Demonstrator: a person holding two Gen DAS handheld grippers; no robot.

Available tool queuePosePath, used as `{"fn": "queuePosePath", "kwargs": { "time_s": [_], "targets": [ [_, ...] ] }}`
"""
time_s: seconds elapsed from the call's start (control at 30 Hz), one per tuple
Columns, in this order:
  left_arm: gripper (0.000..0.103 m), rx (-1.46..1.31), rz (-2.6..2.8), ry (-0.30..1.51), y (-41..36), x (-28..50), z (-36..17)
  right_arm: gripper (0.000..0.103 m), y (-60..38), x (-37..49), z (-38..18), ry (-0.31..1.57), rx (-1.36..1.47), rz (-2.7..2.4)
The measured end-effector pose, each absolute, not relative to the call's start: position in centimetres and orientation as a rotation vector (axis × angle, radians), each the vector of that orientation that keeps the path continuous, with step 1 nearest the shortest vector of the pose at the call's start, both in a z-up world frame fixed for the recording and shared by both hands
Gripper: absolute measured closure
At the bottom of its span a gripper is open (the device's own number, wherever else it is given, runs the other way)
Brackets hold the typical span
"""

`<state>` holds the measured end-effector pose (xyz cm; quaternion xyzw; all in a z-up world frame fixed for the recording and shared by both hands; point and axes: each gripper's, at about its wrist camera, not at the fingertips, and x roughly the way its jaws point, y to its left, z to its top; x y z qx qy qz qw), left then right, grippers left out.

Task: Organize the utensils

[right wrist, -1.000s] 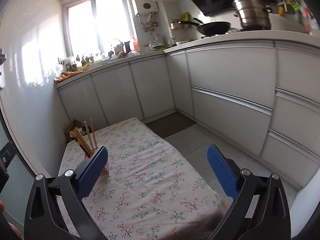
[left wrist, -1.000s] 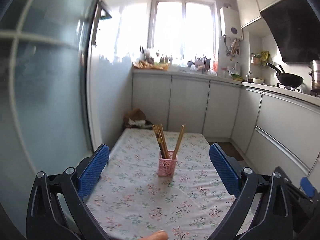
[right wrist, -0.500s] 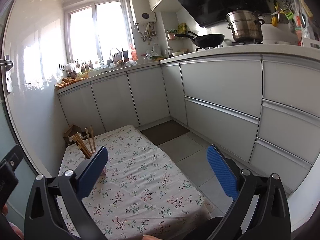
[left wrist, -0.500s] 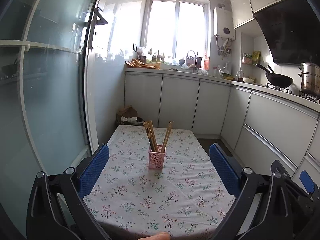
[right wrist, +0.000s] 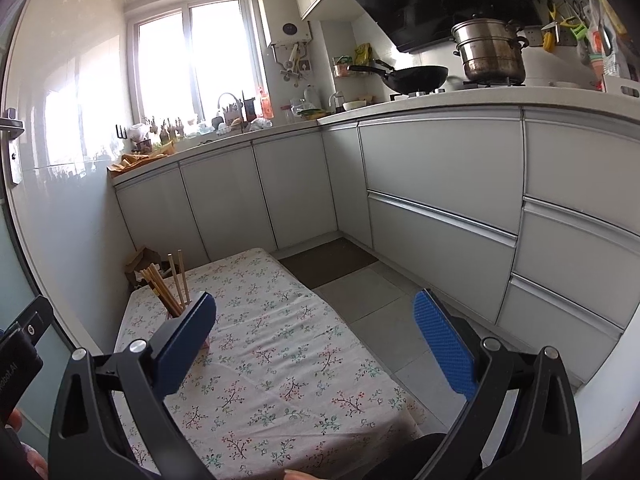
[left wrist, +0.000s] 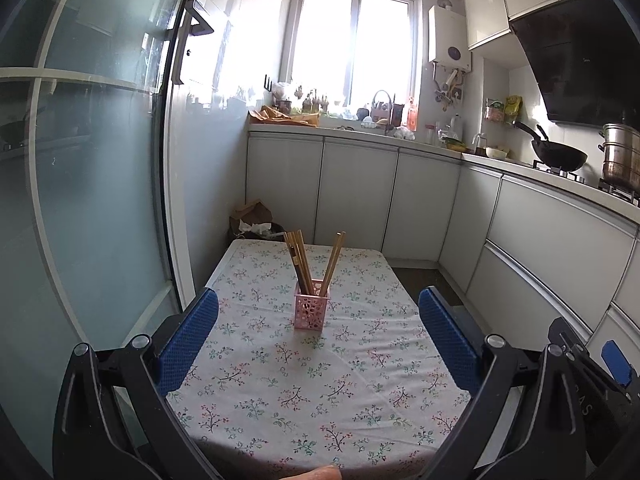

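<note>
A small pink perforated holder (left wrist: 311, 309) stands upright on the floral tablecloth (left wrist: 340, 380) with several wooden chopsticks (left wrist: 301, 262) leaning in it. In the right wrist view the chopsticks (right wrist: 168, 286) show at the left, the holder mostly hidden behind my left finger. My left gripper (left wrist: 318, 336) is open and empty, well back from and above the holder. My right gripper (right wrist: 314, 332) is open and empty, held over the table's right side.
A glass sliding door (left wrist: 88, 184) runs along the table's left side. White kitchen cabinets (left wrist: 356, 192) wrap the back and right, with a wok (right wrist: 404, 76) and a steel pot (right wrist: 490, 50) on the stove. A brown paper bag (left wrist: 252, 216) lies on the floor beyond the table.
Both grippers have pulled back and risen away from the table, so the holder looks smaller and farther. Both stay open and empty.
</note>
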<state>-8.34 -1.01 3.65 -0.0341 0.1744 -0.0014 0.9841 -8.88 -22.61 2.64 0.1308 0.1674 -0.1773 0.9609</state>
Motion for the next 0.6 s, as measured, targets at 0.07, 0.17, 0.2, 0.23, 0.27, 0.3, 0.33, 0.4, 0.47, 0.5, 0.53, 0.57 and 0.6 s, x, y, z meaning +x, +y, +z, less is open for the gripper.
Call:
{"fn": "queuePosePath", "kwargs": {
  "time_s": [0.07,0.17,0.2,0.23,0.27,0.3,0.33,0.4,0.47,0.5,0.53,0.57,0.6],
  "targets": [
    [0.007,-0.066,-0.003,0.354,-0.94,-8.29,3.58,0.006,-22.64,-8.82,2.61,0.341,0.263,-0.355],
    [0.007,-0.068,-0.004,0.360,-0.87,-8.12,3.54,0.006,-22.65,-8.74,2.59,0.342,0.261,-0.354],
    [0.007,-0.069,-0.005,0.363,-0.84,-8.03,3.51,0.006,-22.69,-8.66,2.60,0.344,0.260,-0.353],
    [0.007,-0.069,-0.006,0.364,-0.77,-7.96,3.50,0.006,-22.71,-8.60,2.58,0.347,0.260,-0.352],
    [0.007,-0.069,-0.005,0.365,-0.73,-7.91,3.48,0.006,-22.70,-8.53,2.60,0.349,0.260,-0.352],
    [0.007,-0.069,-0.005,0.365,-0.71,-7.86,3.46,0.006,-22.73,-8.45,2.62,0.353,0.260,-0.350],
    [0.007,-0.071,-0.006,0.366,-0.66,-7.82,3.44,0.006,-22.78,-8.38,2.65,0.354,0.260,-0.349],
    [0.007,-0.072,-0.003,0.366,-0.58,-7.76,3.44,0.006,-22.87,-8.31,2.74,0.354,0.259,-0.350],
    [0.007,-0.071,-0.004,0.366,-0.56,-7.76,3.41,0.006,-22.82,-8.29,2.79,0.353,0.256,-0.347],
    [0.007,-0.072,-0.005,0.366,-0.51,-7.74,3.42,0.006,-22.76,-8.30,2.81,0.352,0.253,-0.345],
    [0.007,-0.073,-0.003,0.364,-0.58,-7.78,3.41,0.006,-22.67,-8.30,2.83,0.350,0.250,-0.345],
    [0.007,-0.074,0.000,0.362,-0.57,-7.82,3.39,0.006,-22.50,-8.29,2.82,0.350,0.248,-0.343],
    [0.007,-0.075,0.004,0.358,-0.56,-7.84,3.40,0.006,-22.41,-8.28,2.84,0.349,0.245,-0.341]
  ]
}}
